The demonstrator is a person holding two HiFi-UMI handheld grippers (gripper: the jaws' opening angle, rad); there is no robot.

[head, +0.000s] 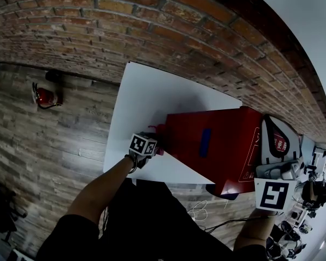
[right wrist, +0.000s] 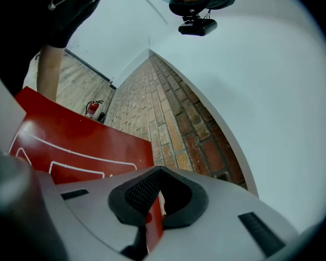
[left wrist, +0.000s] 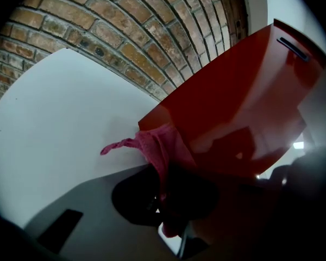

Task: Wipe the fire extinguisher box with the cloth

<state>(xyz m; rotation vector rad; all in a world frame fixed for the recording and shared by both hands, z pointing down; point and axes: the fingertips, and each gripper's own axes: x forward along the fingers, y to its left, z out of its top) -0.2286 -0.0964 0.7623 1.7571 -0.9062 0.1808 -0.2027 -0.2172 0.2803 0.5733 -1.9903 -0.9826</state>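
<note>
The red fire extinguisher box (head: 217,145) stands on a white board (head: 152,91) against the brick wall. My left gripper (head: 155,147) is at the box's left end, shut on a pink cloth (left wrist: 155,145). The cloth presses against the box's red face (left wrist: 239,102), and one tail of it hangs out to the left. In the left gripper view the jaws (left wrist: 164,200) are dark and partly hidden by the cloth. My right gripper (head: 266,140) is at the box's right end. Its jaws (right wrist: 155,211) are shut on a thin red edge of the box (right wrist: 70,140).
A small red fire extinguisher (head: 43,97) (right wrist: 92,109) stands on the wood floor by the brick wall (head: 152,26), left of the board. Cables (head: 206,211) lie on the floor near me. Another person with a camera (right wrist: 195,20) stands behind the box. Other gear (head: 309,200) clutters the right edge.
</note>
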